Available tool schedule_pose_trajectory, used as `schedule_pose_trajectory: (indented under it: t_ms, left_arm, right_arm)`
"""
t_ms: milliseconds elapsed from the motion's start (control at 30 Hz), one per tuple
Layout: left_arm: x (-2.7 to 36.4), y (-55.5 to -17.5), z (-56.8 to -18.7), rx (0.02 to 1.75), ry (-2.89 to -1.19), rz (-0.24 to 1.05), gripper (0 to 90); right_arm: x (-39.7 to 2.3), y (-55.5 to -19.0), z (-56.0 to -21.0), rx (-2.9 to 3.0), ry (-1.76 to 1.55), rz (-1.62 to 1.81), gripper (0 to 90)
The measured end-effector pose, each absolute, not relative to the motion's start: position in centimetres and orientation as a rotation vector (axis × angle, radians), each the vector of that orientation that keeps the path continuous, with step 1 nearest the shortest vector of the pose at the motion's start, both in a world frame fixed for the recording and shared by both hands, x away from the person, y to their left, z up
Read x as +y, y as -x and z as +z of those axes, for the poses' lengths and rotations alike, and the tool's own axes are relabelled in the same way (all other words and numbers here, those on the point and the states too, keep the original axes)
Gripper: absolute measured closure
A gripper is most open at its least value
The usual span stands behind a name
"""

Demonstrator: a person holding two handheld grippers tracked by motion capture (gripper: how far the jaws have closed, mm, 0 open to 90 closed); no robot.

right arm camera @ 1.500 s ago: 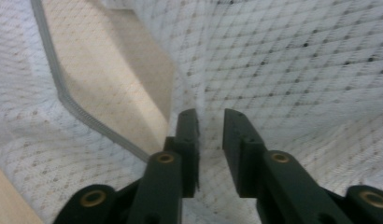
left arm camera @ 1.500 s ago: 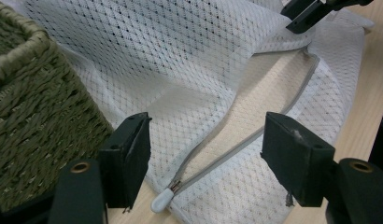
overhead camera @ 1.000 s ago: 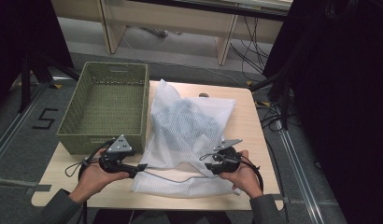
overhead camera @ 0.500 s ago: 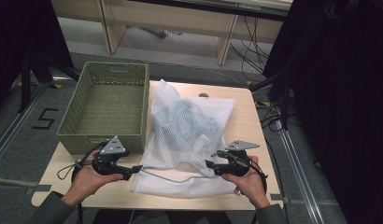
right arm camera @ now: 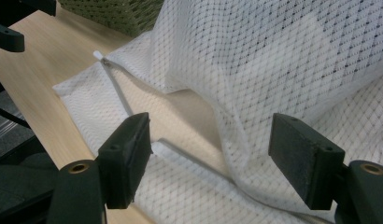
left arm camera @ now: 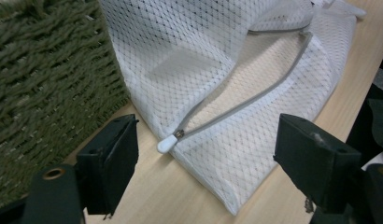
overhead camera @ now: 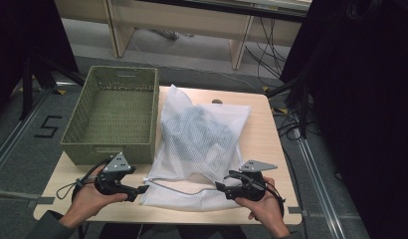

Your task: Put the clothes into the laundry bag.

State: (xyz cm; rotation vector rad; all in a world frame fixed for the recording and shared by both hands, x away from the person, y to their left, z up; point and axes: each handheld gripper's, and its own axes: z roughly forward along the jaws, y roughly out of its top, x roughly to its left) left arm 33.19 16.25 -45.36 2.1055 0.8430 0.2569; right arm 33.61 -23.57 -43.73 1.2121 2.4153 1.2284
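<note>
A white mesh laundry bag (overhead camera: 202, 134) with blue-grey clothes inside lies on the wooden table (overhead camera: 269, 144). Its grey zipper (overhead camera: 184, 188) runs along the near end, which gapes open. My left gripper (overhead camera: 144, 189) sits at the bag's near left corner. In the left gripper view its jaws (left arm camera: 206, 163) stand open, with the white zipper pull (left arm camera: 167, 144) on the table just beyond them. My right gripper (overhead camera: 218, 186) is at the near right side, open (right arm camera: 208, 158) over the zipper (right arm camera: 118, 91) and loose mesh (right arm camera: 273, 70). Both pairs of jaws have just been opening, with nothing pressed between them.
A green woven basket (overhead camera: 112, 114) stands empty on the table's left side, touching the bag's left edge. Bare tabletop lies right of the bag. Dark stands and cables (overhead camera: 291, 119) crowd the floor at the right.
Both grippers have let their jaws spread wider. The right hand has drawn back to the right and toward the near edge. The left hand has barely shifted.
</note>
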Motion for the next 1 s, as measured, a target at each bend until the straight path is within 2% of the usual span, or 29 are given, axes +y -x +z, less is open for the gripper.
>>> schedule_pose_trajectory:
  t_ms: [500, 1000]
  left_arm:
    - [16.5, -31.9, -45.3, 0.818, -2.115, 0.266, 21.6]
    - [16.5, -32.0, -45.4, 0.830, -2.109, 0.249, 21.5]
  right_arm:
    - [-25.0, -31.6, -44.5, 2.432, -1.233, 1.146, 29.6]
    - [-25.4, -31.5, -44.6, 2.439, -1.215, 1.135, 29.6]
